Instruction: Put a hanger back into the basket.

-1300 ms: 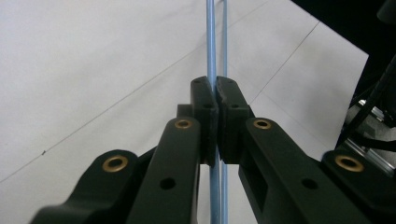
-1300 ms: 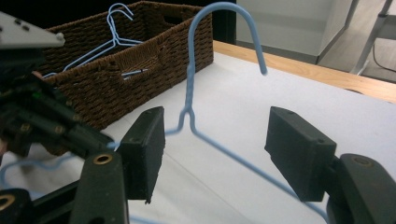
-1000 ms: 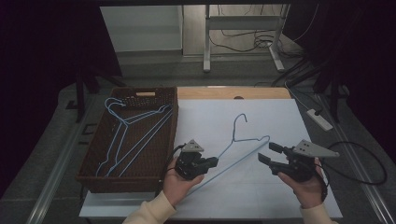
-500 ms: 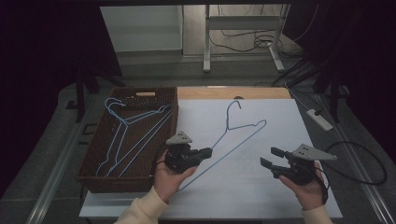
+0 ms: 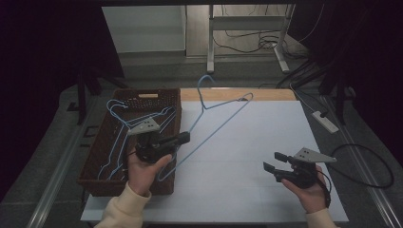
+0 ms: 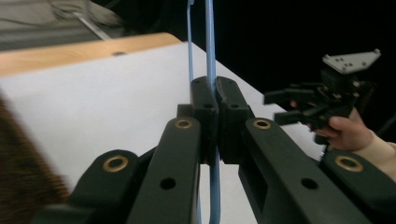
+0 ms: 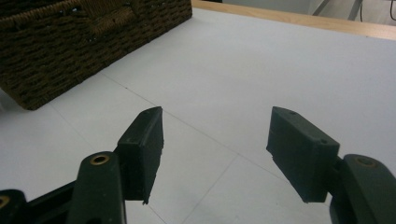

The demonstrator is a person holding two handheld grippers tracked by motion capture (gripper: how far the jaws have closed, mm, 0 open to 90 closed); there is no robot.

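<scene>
Above the white surface [image 5: 247,142], a blue wire hanger [image 5: 216,121] is held aloft beside the wicker basket [image 5: 95,175].
Its wire is pinched by the left claw [image 5: 183,138]; the right claw [image 5: 272,161] is spread, empty, low over the surface.

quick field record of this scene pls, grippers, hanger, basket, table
left gripper: shut on blue wire hanger, lifted over the basket's right edge
blue wire hanger: tilted, hook pointing away from the person
right gripper: open, holds nothing, low over the white table
wicker basket: left end of table, more blue hangers inside
</scene>
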